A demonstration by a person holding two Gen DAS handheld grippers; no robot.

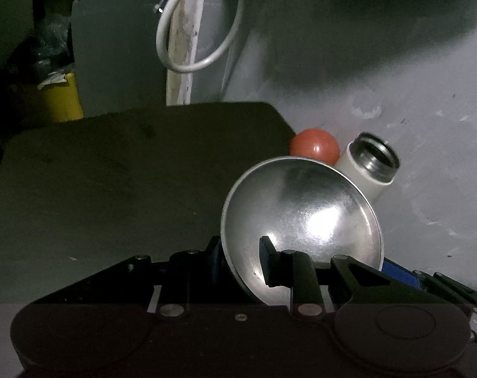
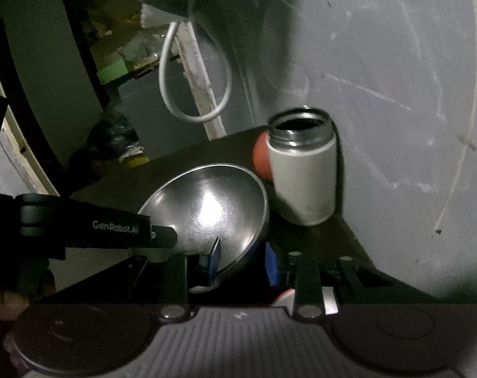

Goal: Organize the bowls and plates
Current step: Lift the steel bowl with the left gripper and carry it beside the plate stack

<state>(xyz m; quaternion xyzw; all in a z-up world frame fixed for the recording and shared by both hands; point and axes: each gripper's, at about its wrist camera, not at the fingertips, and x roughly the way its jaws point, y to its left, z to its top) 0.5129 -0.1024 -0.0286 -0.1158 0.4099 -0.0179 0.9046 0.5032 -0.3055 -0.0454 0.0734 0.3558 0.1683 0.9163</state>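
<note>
Here we hold the steel bowl [image 1: 301, 217], tilted at the lower centre of both frames, its rim pinched by the left gripper [image 1: 241, 258] and the right gripper [image 2: 243, 260] jaws, so next we judge it needs carrying level to its stacking place.

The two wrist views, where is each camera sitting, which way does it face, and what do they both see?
Left wrist: on the left gripper, looking down along its fingers, clamped on the steel bowl rim above the dark table.
Right wrist: on the right gripper, clamped on the bowl; the left gripper enters from the left.
Shared: bowl, white flask, red ball, cable loop.
</note>
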